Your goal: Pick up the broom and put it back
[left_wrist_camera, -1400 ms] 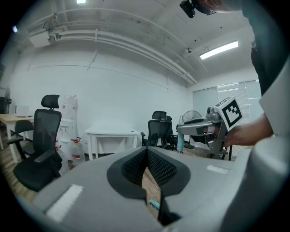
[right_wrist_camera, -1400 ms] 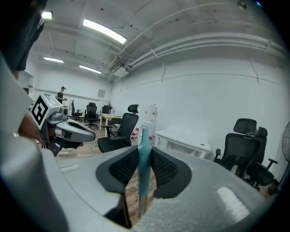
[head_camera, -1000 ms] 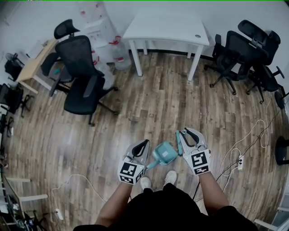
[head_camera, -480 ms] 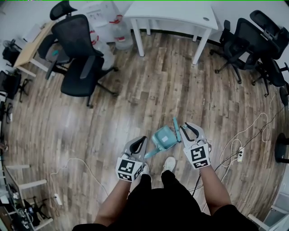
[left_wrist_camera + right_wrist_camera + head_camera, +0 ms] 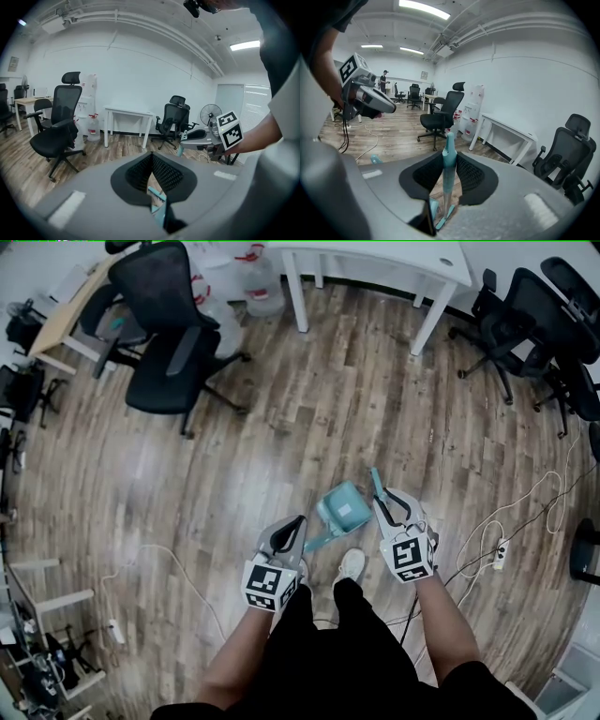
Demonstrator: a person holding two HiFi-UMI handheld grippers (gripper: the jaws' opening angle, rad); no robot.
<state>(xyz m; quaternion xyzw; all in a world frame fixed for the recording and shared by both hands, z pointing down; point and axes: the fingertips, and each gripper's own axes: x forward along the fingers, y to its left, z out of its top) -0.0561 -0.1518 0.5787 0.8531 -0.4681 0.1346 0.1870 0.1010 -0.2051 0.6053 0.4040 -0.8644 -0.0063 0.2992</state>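
Observation:
My right gripper (image 5: pixel 382 505) is shut on the thin teal handle of the broom (image 5: pixel 375 486), close in front of the person's shoes. In the right gripper view that handle (image 5: pixel 449 168) stands upright between the ribbed pads, its tip poking above them. A teal dustpan (image 5: pixel 342 509) hangs between the two grippers over the wooden floor. Its handle (image 5: pixel 314 541) runs down-left into my left gripper (image 5: pixel 296 524), which is shut on it. The left gripper view shows a teal piece of the dustpan (image 5: pixel 157 205) low in the gap, with the jaw tips meeting above it.
A black office chair (image 5: pixel 173 329) stands at the far left and a white table (image 5: pixel 375 257) at the back. More black chairs (image 5: pixel 539 324) stand at the right. White cables and a power strip (image 5: pixel 501 552) lie on the floor to the right, another cable (image 5: pixel 159 559) to the left.
Both grippers have sunk toward the floor with the broom and dustpan, staying side by side. The head view has tipped further down, so the furniture has slid up the picture.

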